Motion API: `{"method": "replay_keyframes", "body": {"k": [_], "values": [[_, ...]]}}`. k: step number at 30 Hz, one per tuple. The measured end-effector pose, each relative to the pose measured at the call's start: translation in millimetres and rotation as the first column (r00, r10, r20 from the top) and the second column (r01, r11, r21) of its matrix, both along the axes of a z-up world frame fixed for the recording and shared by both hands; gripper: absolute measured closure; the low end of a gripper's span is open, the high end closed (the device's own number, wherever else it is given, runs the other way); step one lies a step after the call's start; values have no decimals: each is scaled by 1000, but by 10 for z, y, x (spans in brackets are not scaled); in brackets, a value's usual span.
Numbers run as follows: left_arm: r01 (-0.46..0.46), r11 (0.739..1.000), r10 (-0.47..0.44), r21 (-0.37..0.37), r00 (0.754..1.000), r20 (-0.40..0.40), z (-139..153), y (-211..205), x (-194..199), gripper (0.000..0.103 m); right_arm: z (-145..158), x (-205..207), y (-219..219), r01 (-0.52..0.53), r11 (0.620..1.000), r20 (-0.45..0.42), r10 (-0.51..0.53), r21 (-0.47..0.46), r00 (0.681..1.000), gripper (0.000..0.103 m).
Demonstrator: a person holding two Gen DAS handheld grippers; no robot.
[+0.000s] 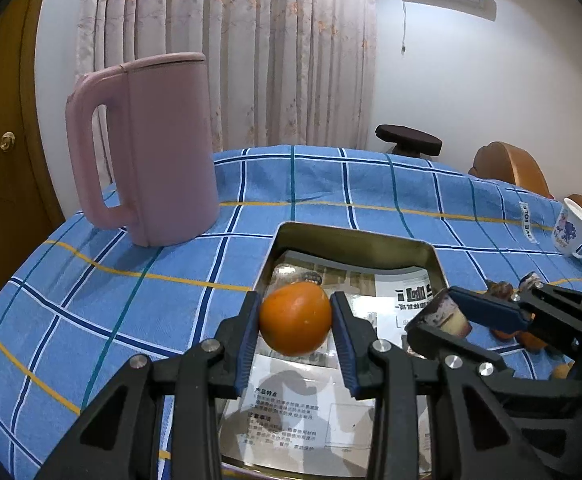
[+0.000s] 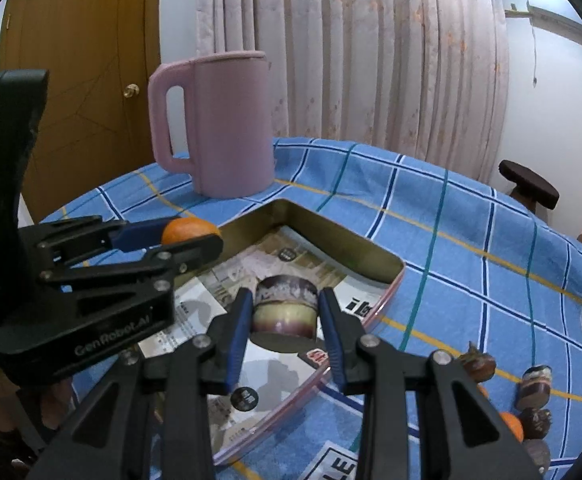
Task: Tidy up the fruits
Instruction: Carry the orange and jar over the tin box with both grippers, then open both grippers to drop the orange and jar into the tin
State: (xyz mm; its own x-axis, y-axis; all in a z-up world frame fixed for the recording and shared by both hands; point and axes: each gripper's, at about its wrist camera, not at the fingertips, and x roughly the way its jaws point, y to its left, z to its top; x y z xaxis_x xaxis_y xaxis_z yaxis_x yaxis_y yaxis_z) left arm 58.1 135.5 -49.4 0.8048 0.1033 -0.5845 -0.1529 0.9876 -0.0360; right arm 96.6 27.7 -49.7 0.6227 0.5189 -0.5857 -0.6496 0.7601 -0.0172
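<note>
My left gripper point(image 1: 295, 320) is shut on an orange fruit point(image 1: 295, 318) and holds it above the near end of a metal tray point(image 1: 355, 236) lined with printed paper. My right gripper point(image 2: 285, 320) is shut on a purple-and-cream fruit half point(image 2: 285, 310), held over the same tray point(image 2: 331, 236). The right gripper with its fruit half shows in the left wrist view point(image 1: 447, 316); the left gripper with the orange shows in the right wrist view point(image 2: 189, 230). Several loose fruits point(image 2: 533, 388) lie on the cloth to the right of the tray.
A tall pink jug point(image 1: 151, 152) stands on the blue checked tablecloth point(image 1: 91, 280) behind and left of the tray. A white printed cup point(image 1: 573, 228) stands at the far right. A dark stool point(image 1: 409, 140) and a brown chair point(image 1: 507, 164) stand beyond the table.
</note>
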Motion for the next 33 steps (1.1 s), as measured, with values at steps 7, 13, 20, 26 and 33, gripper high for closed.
{"method": "replay_keyframes", "body": {"k": [7, 13, 20, 26, 33], "values": [[-1, 1000, 0, -1, 1000, -22, -53, 14, 11, 66, -93, -15, 71, -14, 999, -10, 14, -30, 1000, 66], [2, 1000, -2, -14, 999, -32, -64, 3, -19, 65, -115, -49, 85, -26, 999, -21, 26, -22, 999, 60], [16, 1000, -16, -22, 1000, 9, 33, -96, -184, 34, -43, -199, -173, 0, 1000, 2, 0, 15, 1000, 31], [51, 998, -49, -42, 998, 50, 124, -273, -320, 34, 21, -380, -815, 111, 993, 23, -111, 34, 994, 28], [155, 987, -153, -50, 987, 40, 105, -764, -325, 34, -23, -619, -1742, 300, 954, 22, -299, -31, 954, 28]]}}
